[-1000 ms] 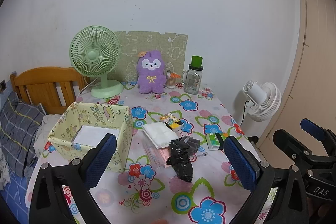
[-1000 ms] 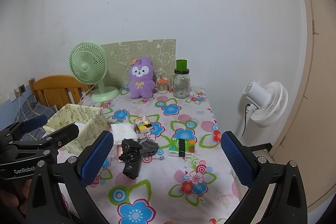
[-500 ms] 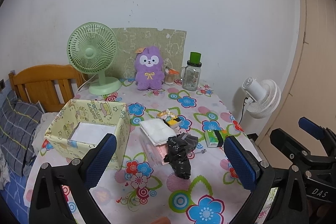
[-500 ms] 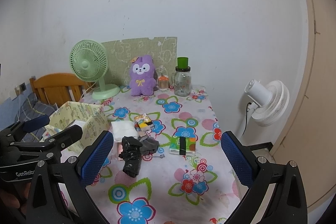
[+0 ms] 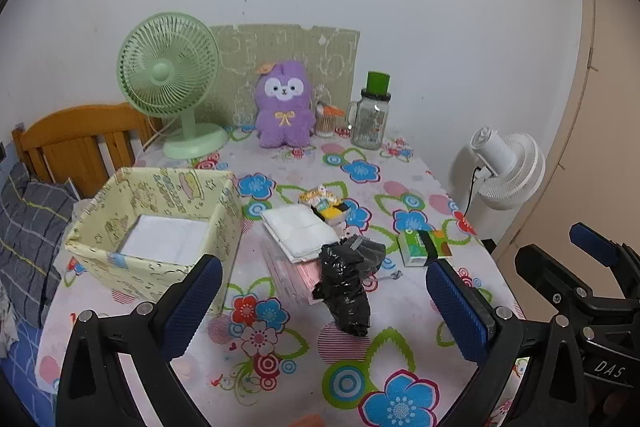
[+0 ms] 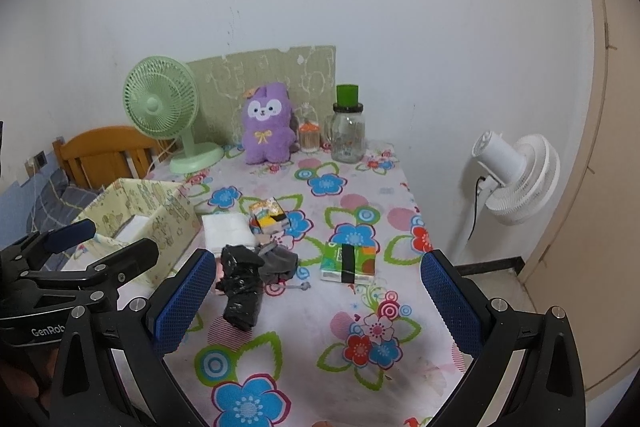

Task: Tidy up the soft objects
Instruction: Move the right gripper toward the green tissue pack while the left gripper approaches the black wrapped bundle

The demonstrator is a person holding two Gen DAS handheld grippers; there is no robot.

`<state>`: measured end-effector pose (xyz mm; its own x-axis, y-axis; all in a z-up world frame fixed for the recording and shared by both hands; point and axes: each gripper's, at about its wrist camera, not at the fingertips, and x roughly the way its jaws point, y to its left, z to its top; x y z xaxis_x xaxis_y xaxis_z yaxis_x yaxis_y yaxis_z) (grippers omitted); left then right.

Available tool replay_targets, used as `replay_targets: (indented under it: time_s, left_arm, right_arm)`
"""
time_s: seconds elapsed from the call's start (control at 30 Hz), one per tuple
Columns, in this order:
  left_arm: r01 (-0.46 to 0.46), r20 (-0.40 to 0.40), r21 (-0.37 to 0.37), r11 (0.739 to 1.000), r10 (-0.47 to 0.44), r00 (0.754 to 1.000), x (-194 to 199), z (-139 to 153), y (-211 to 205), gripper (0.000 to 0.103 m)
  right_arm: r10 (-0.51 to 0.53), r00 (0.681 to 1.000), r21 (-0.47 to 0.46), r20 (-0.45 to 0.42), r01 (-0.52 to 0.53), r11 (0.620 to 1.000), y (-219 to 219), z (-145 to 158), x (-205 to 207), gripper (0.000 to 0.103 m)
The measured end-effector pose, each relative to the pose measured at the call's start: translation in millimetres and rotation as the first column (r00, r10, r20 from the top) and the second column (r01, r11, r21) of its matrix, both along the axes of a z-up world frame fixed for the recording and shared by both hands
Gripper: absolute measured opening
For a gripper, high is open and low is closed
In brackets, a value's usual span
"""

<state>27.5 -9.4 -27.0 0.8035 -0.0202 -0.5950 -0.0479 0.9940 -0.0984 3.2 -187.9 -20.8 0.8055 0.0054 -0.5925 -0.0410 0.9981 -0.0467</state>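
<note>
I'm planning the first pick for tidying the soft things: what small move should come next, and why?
Probably lower the open left gripper onto the crumpled black plastic bag. It lies nearest, loose on the floral tablecloth, beside the yellow fabric box. The right gripper is also open, holding nothing.

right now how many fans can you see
2. A green fan stands at the table's back left corner, beside the purple plush. A white fan stands off the table's right edge, by the wall.
</note>
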Motion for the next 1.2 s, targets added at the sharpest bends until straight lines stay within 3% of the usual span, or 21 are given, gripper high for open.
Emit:
replay_targets:
  time_s: [0.7,1.2]
  left_arm:
    - [0.017,-0.184,0.007,1.000,-0.015,0.983,66.0,-69.6,-21.0,0.103]
    - [0.015,-0.264,0.004,1.000,-0.013,0.965,93.4,-101.7,-22.8,0.103]
  right_arm:
    - [-0.023,0.987,0.047,-0.161,0.031,0.998,-41.5,-76.4,58.9,0.103]
    - [-0.009,0.971,0.075,-0.237,0.028,0.997,-54.4,-112.2,85.7,0.103]
